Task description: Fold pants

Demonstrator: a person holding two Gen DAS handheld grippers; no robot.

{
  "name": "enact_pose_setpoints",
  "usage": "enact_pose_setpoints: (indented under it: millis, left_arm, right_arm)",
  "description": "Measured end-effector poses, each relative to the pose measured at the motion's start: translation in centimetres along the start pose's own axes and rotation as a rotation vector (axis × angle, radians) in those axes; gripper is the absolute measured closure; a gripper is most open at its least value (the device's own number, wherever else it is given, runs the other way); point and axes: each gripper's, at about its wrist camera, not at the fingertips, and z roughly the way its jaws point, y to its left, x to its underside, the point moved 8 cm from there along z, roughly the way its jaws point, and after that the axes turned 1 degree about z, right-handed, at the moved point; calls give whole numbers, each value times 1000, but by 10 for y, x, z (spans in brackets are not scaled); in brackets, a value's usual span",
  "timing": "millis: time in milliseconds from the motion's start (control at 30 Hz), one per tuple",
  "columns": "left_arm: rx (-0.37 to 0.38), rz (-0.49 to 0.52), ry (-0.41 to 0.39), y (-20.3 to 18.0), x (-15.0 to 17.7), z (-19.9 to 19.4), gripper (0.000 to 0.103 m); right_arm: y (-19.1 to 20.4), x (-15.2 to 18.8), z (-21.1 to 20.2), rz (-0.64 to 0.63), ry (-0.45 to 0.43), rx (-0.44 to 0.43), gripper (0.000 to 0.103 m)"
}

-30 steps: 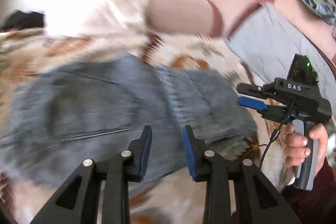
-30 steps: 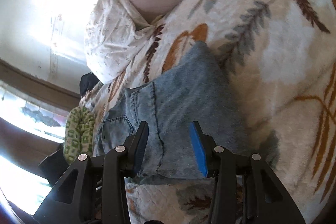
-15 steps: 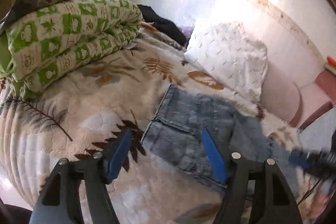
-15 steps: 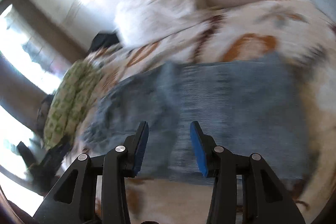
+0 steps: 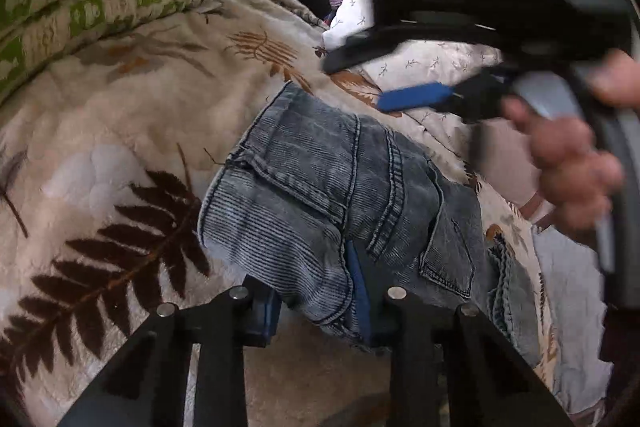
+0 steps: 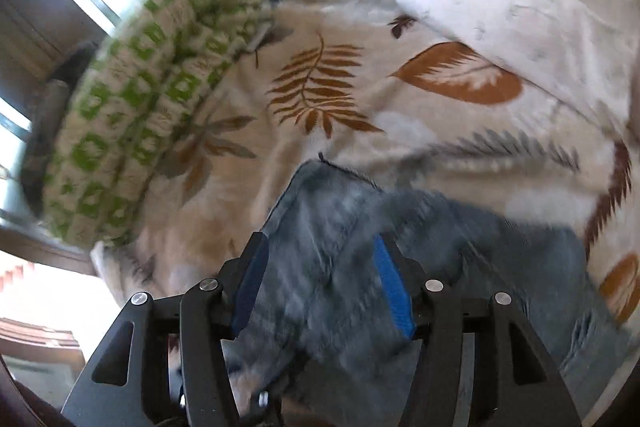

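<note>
Left tool (image 5: 312, 303): moved in since half a second ago; jaws now straddle jeans (image 5: 340, 195) waistband corner, not visibly clamped.
Right tool (image 6: 320, 279): swung over jeans, released.
Meaning: next fold probably starting.

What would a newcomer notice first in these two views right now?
The folded blue jeans lie mid-bed on a leaf-print blanket, their near edge between the left gripper jaws. The right gripper looms blurred overhead at upper right. A rolled green-patterned quilt sits by the window.
</note>
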Motion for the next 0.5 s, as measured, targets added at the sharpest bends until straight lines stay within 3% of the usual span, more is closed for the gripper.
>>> enact_pose_setpoints:
  millis: [267,433,467,500]
  left_arm:
    - [4,-22,10,2,2,0,71]
    - [1,-19,8,5,-2,4,71]
    - [2,-18,7,5,-2,4,72]
    - [2,-16,6,5,-3,4,72]
  right_arm:
    - [9,-24,55,-31,116,95,48]
    - [5,-21,80,-79,169,206,45]
    - [5,-19,82,-99,174,223,51]
    - [5,-16,84,-130,177,251,67]
